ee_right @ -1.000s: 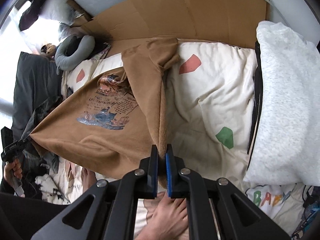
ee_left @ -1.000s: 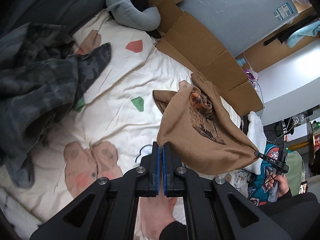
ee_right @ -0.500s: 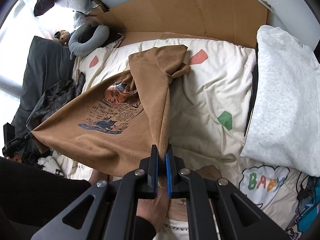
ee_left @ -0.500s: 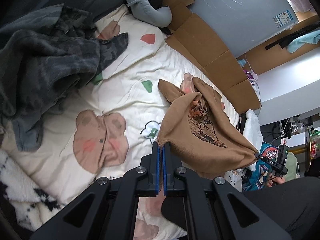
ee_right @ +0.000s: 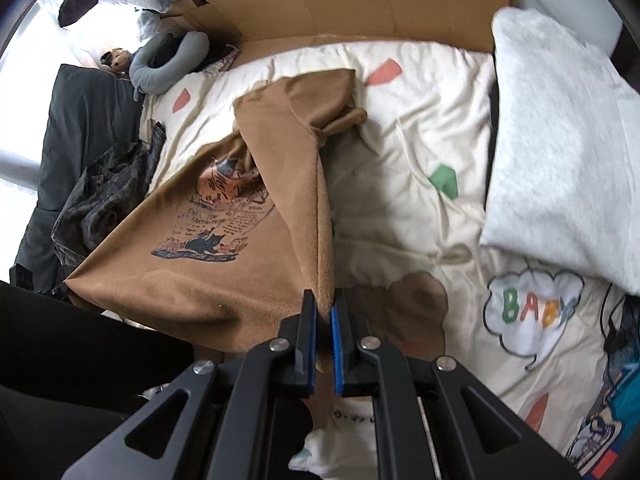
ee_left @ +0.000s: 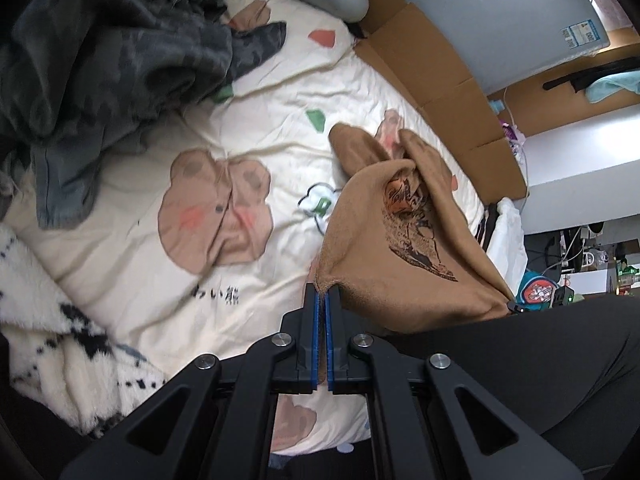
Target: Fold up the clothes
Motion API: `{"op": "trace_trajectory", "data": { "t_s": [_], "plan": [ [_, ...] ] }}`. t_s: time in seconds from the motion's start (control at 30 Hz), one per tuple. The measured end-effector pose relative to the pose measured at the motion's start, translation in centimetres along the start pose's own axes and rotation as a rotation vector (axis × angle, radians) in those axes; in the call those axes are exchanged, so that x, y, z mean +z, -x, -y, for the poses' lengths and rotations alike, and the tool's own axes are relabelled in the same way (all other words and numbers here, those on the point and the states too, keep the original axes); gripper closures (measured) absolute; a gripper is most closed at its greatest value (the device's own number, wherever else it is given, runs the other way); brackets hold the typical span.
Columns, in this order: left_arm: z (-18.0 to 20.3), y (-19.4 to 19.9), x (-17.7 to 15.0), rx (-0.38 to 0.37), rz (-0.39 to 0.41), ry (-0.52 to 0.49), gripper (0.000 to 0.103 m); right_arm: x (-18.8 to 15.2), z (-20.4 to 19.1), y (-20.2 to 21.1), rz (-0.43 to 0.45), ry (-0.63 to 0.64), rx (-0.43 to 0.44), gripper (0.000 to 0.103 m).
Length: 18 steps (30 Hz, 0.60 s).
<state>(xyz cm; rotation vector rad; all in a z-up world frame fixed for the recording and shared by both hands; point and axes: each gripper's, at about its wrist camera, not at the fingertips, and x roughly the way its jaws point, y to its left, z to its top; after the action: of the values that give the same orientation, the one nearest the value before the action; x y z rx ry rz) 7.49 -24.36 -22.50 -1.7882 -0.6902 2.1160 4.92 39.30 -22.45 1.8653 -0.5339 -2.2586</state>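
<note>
A brown T-shirt (ee_left: 400,248) with a printed picture (ee_right: 216,216) hangs stretched between my two grippers over a cream quilt (ee_left: 256,128). My left gripper (ee_left: 322,300) is shut on one hem corner of the shirt. My right gripper (ee_right: 324,308) is shut on the other hem corner (ee_right: 326,280). The shirt's sleeves and collar end rest crumpled on the quilt at the far end (ee_right: 320,104). In the left wrist view the right gripper (ee_left: 520,306) shows at the shirt's far corner.
A heap of dark camouflage clothes (ee_left: 104,64) lies on the left of the bed. A grey neck pillow (ee_right: 168,64) and cardboard sheets (ee_right: 360,4) line the far side. A white fluffy pillow (ee_right: 560,136) lies at the right. A person's black-clad legs (ee_left: 540,360) are near.
Both grippers have pulled back toward the near edge of the bed with the shirt, dragging it along the quilt. More of the quilt's near part and the black legs show now.
</note>
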Motion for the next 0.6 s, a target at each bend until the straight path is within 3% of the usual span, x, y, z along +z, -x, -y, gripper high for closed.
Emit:
{"op": "trace_trajectory", "data": {
  "t_s": [0.4, 0.6],
  "plan": [
    [-1.3, -2.4, -2.2, 0.029, -0.087, 0.029, 0.102, -3.0, 2.8, -2.1, -0.071, -0.085, -0.021, 0.097],
    [-2.7, -3.8, -2.0, 0.078, -0.162, 0.099, 0.099, -3.3, 4.0, -2.3, -0.09, -0.129, -0.059, 0.09]
  ]
}}
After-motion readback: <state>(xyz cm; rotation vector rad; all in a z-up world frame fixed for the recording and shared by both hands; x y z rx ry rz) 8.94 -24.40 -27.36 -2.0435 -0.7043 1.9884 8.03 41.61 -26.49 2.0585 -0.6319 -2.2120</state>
